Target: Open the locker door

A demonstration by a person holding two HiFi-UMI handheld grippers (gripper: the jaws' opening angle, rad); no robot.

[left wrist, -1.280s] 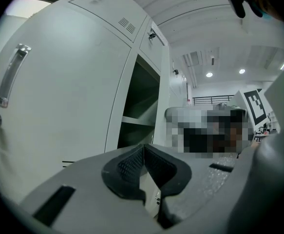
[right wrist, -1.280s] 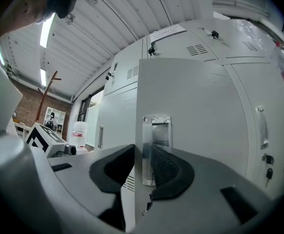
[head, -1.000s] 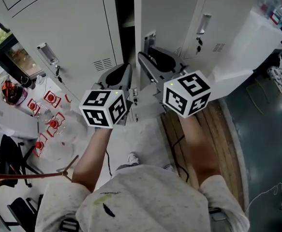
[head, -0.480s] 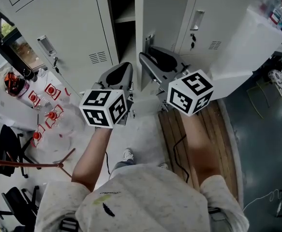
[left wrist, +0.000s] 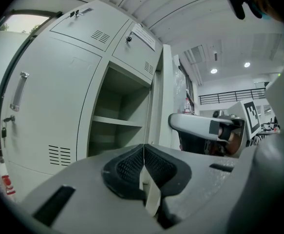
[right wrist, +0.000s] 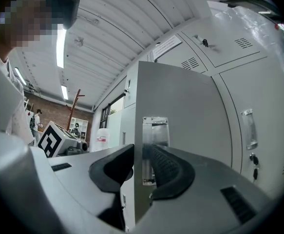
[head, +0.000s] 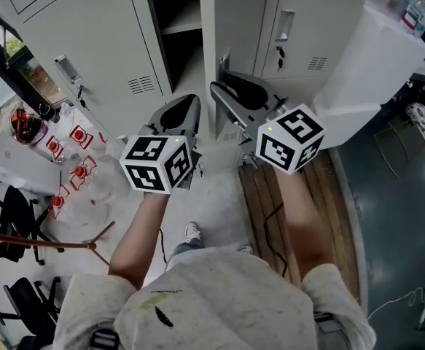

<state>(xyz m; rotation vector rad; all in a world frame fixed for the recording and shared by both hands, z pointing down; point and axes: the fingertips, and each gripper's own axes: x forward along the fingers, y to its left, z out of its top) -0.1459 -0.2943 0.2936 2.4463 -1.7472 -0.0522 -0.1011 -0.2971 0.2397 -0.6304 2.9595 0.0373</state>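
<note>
The grey locker door [head: 234,20] stands partly open, seen nearly edge-on in the head view. Beside it shows the dark compartment [head: 177,9] with one shelf. My right gripper [head: 224,92] is shut on the door's free edge at the metal handle plate [right wrist: 154,130]; in the right gripper view the door [right wrist: 185,106] runs between the two pads. My left gripper [head: 185,106] hovers just left of the door, shut with its pads [left wrist: 132,167] meeting and nothing held. The left gripper view looks into the open compartment [left wrist: 120,126] and catches the right gripper [left wrist: 200,128].
Closed locker doors with handles flank the open one on the left [head: 70,71] and right [head: 283,26]. A white cabinet [head: 372,57] stands at the right. Bottles with red labels [head: 77,173] and black chairs [head: 8,224] are at the left. Wooden boards [head: 270,195] lie underfoot.
The door has swung wider, so more of the dark compartment and its shelf shows. Both grippers have drawn back from the lockers together, the right one keeping its hold on the door edge.
</note>
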